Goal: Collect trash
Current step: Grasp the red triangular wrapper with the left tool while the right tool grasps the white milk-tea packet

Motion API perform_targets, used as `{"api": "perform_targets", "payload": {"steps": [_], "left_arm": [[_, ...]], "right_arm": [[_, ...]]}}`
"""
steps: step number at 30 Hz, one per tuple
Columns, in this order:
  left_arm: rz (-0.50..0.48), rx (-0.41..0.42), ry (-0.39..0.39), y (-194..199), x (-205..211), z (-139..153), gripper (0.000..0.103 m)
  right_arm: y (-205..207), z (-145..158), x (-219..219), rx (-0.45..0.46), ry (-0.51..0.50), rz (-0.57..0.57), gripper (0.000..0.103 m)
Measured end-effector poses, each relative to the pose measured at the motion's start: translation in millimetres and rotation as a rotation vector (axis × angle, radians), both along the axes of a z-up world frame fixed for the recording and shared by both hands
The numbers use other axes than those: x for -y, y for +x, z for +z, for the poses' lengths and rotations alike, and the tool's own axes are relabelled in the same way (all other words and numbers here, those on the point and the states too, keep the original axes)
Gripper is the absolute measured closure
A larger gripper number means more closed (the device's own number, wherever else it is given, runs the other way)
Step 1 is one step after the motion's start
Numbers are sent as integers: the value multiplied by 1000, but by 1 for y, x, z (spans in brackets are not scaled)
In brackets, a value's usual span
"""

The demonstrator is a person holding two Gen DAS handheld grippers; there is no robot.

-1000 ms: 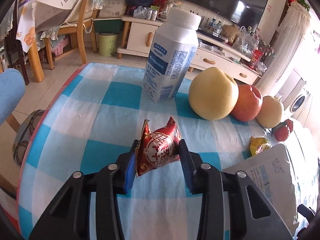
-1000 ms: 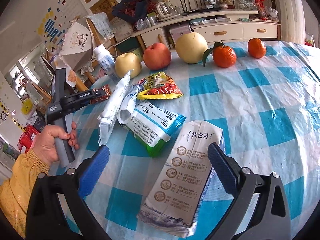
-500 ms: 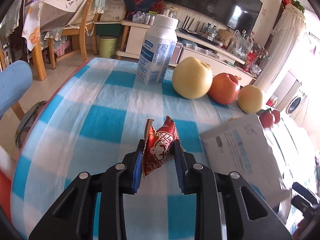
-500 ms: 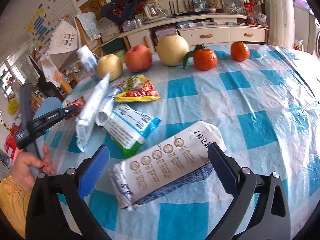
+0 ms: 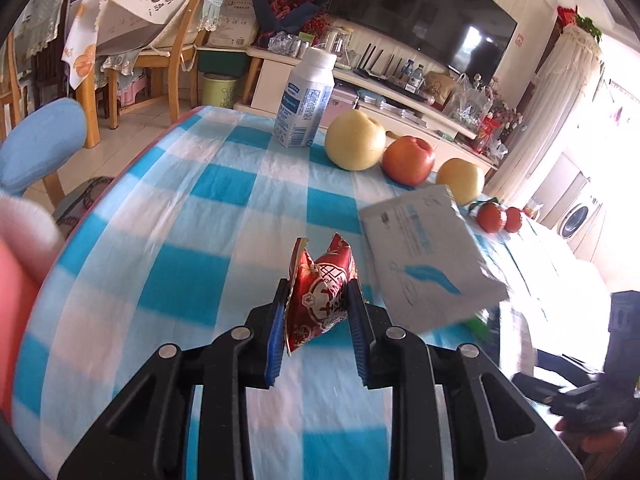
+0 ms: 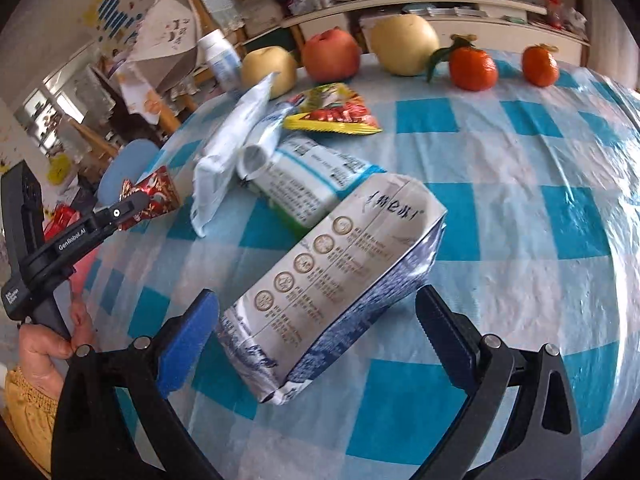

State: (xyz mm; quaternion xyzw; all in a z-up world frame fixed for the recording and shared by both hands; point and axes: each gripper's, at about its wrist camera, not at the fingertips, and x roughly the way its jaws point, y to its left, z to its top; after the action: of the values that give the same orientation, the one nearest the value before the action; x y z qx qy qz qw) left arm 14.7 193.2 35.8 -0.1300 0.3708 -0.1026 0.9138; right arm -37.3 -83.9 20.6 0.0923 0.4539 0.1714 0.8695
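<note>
My left gripper (image 5: 318, 300) is shut on a red foil snack wrapper (image 5: 320, 292) and holds it above the checked tablecloth (image 5: 192, 216). The wrapper (image 6: 154, 196) and the left gripper (image 6: 140, 204) also show at the left of the right wrist view. My right gripper (image 6: 320, 316) is open, its jaws on either side of a large white and blue bag (image 6: 332, 280) lying on the table, not closed on it. Beyond it lie a white and green packet (image 6: 304, 188), a white crumpled bag (image 6: 228, 148) and a yellow-red snack packet (image 6: 332, 110).
A white bottle (image 5: 306, 98), two pears (image 5: 354, 140) and an apple (image 5: 408, 158) stand along the far edge, with two oranges (image 6: 472, 68). A blue chair (image 5: 40, 140) stands beside the table on the left. A pale blue-printed bag (image 5: 424, 252) lies right of the left gripper.
My left gripper has pulled back and up from the bottle and fruit with the red wrapper held. My right gripper has moved closer over the large bag, which now lies between its jaws.
</note>
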Motion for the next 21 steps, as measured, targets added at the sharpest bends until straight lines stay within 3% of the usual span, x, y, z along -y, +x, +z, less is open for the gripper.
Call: {"api": "perform_targets", "payload": {"steps": [3,5,8,13,17,21], "left_arm": [[1,-6,-28,-23,-1,2,74],[0,-7,-32,-37,-1,3,74],[-3,-7,-35,-55,-1,3,74],[-8,4,-27,-72,-3,5,74],[-13,5,-28,-75,-5,4,74],[-28,-13,-34,-74,-5,-3,74]], "right_arm": [[-7,2,-16,24,-12,75,4],[-9,4,-20,51,-39,61,4],[-6,4,-21,69,-55,-15,4],[4,-6,-4,59,68,-201,4],[9,-8,-5,93,4,-240,4],[8,-8,-4,95,-50,-257,21]]}}
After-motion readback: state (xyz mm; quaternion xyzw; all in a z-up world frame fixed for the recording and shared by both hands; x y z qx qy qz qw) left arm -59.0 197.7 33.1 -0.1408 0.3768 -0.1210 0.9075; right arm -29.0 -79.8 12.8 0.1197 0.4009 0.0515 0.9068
